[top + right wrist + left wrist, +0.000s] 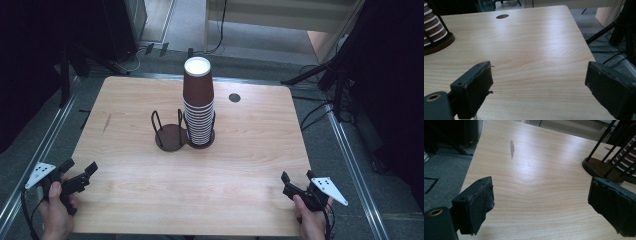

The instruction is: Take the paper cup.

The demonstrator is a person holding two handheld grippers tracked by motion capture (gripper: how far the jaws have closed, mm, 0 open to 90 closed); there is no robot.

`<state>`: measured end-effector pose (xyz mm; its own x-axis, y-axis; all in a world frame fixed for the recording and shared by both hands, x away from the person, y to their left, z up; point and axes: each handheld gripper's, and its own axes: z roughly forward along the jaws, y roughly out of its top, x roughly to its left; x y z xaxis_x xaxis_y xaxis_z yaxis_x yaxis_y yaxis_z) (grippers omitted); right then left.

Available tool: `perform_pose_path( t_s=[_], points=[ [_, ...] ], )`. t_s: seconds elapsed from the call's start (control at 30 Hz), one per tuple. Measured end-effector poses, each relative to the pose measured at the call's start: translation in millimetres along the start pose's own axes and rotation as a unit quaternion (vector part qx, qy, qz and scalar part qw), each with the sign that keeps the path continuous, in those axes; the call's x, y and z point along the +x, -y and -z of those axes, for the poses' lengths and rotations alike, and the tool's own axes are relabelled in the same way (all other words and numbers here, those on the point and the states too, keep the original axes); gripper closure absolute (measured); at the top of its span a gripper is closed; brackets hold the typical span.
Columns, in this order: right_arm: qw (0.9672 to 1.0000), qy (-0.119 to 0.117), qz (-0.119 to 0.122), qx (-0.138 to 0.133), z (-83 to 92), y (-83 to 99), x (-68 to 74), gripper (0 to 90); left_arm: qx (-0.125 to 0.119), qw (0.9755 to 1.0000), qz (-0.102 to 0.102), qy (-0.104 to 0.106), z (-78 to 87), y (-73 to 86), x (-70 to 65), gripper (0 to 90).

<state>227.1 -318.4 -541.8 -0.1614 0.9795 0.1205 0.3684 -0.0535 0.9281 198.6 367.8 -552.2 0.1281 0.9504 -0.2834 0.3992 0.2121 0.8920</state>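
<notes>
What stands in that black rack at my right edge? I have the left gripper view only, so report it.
Observer: A tall stack of brown paper cups stands in the right half of the rack, with the top cup's white inside showing.
Operator: Report anything beyond the rack.
Observer: There is a small round hole in the table, behind and to the right of the stack.
Operator: Give me the right claw.
Observer: The right claw is open, holds nothing, and sits near the table's near right corner, well apart from the rack.
</notes>
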Motion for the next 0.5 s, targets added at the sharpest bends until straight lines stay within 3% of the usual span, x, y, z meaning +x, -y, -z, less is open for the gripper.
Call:
perform_pose_path(
  t_s=[0.23, 0.4, 0.5],
  points=[
    [0.9998, -0.004, -0.008, -0.019, 0.4, -8.6, 10.1, 10.9, 0.004, 0.9999, -0.007, -0.008, -3.2, 0.6, -2.8, 7.1],
    [0.9993, -0.011, 0.011, -0.035, -1.7, -21.5, 32.9, 8.4, 0.005, 0.9999, -0.005, -0.008, -2.9, 0.5, -1.8, 7.1],
    [0.9990, -0.018, 0.007, -0.041, -3.4, -29.6, 42.5, 8.4, 0.005, 0.9999, -0.006, -0.009, -3.3, 0.7, -3.0, 7.1]
  ],
)
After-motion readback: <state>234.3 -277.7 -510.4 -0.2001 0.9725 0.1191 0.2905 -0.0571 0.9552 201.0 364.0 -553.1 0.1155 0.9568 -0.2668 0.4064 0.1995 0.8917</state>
